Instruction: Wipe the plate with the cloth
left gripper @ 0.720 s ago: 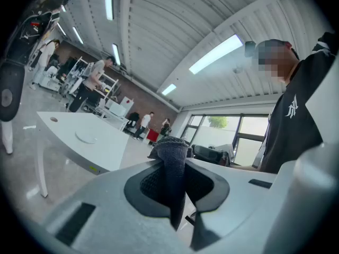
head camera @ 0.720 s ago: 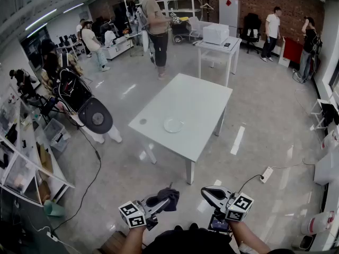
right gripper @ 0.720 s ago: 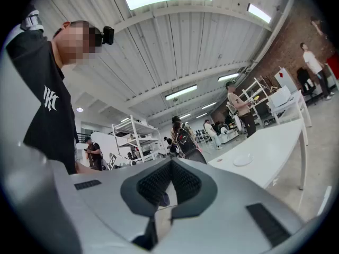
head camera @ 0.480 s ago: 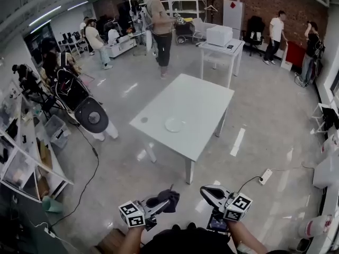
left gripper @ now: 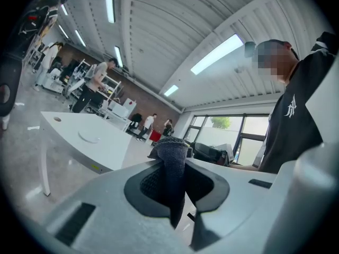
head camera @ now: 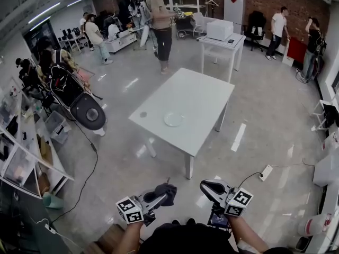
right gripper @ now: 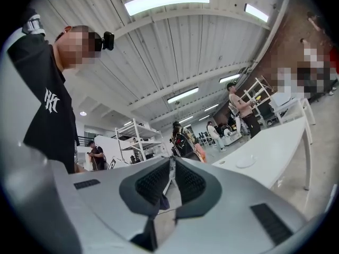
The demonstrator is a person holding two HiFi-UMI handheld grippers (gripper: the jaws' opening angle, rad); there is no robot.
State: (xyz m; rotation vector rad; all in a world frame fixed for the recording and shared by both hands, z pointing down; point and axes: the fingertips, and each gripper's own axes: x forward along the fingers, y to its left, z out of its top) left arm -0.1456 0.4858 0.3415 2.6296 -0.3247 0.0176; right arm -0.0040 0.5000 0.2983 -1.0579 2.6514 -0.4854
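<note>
Wiping not begun. Plate (head camera: 174, 119) near middle of table (head camera: 204, 97), untouched. Left gripper (head camera: 158, 196) clamped on cloth (head camera: 169, 191), well short of table. Right gripper (head camera: 205, 186) closed, empty. Remaining: approach table, wipe plate.

Bright, even indoor light seen through fisheye lenses.
The ceiling strip lights (right gripper: 167, 1) glow at twelve o'clock in the right gripper view and at eleven and one in the left gripper view, where windows (left gripper: 228, 128) add daylight toward three. The glossy floor (head camera: 131, 82) throws pale glare at ten o'clock in the head view. Every frame bends and darkens at its rim. The cloth (left gripper: 172, 163) reads near-black, with its weave sharp.
</note>
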